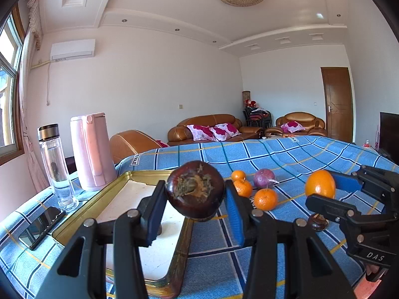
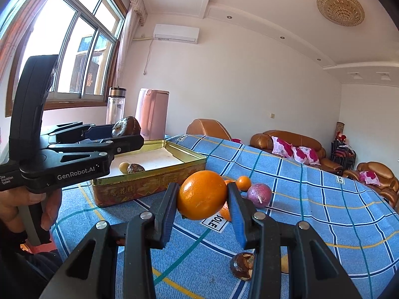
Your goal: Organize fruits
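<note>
My left gripper (image 1: 195, 189) is shut on a dark brown round fruit (image 1: 195, 194) and holds it in the air over the near corner of a gold tin box (image 1: 117, 186). To the right, my right gripper (image 2: 202, 189) is shut on a large orange (image 2: 202, 195), lifted above the blue checked cloth. Inside the tin (image 2: 149, 186) lie a small yellow fruit (image 2: 124, 167) and a brown fruit (image 2: 136, 168). Three small oranges (image 1: 265, 199) and a purple fruit (image 1: 264, 178) rest on the cloth beyond. Another brown fruit (image 2: 242, 265) lies under the right gripper.
A glass bottle (image 1: 56, 164), a pink kettle (image 1: 91, 149) and a phone (image 1: 41, 226) stand left of the tin. A person's hand (image 2: 49, 206) grips the left tool's handle. Brown sofas stand behind the table.
</note>
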Available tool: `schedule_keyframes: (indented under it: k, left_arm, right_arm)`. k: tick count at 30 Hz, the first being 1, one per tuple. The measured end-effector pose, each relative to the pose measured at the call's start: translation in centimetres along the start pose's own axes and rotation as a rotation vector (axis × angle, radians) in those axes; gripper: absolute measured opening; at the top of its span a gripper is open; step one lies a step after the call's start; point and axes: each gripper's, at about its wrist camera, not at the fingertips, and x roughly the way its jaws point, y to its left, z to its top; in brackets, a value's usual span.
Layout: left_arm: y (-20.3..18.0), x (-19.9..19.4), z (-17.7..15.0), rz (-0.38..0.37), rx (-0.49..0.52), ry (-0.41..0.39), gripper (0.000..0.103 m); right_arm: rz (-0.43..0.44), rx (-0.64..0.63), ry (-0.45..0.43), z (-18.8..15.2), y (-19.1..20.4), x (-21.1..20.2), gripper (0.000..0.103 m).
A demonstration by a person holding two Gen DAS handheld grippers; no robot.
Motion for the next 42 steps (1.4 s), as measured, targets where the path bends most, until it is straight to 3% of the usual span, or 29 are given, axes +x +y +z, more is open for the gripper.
schedule_keyframes:
  k: [18,42]
  left_arm:
    - [2.5,0.8,0.2,0.046,-0.039,0.029,0.047]
    - [9.3,2.4,-0.3,0.159,-0.104,0.1,0.047]
  right_arm:
    - [0.063,-0.044,0.016,2.7,2.5,2.1,0.041]
    - [0.154,-0.109,0.056,6.4,6.5,7.5,0.041]
